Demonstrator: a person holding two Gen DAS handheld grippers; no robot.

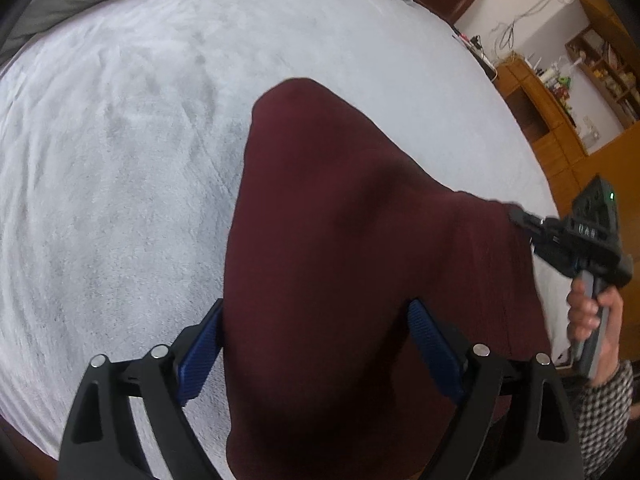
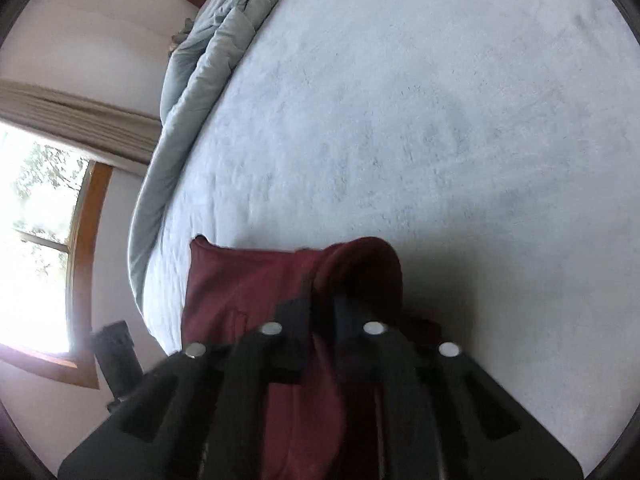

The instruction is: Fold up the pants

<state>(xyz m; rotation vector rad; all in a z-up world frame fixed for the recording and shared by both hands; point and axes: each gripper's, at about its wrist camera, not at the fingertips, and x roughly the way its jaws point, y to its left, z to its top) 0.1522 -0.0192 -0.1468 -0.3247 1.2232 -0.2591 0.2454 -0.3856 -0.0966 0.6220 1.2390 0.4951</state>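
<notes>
The dark red pants (image 1: 340, 240) hang lifted over the pale bed (image 1: 120, 160), the left hand-held gripper (image 1: 316, 344) spread wide with cloth draped between its blue pads (image 1: 432, 348), and the right hand-held gripper (image 1: 520, 216) pinched tight on the cloth's edge.

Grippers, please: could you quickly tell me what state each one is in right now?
Left gripper: jaws stand wide, maroon pants between the blue pads; a grip cannot be told.
Right gripper: shut on the pants' edge.
</notes>
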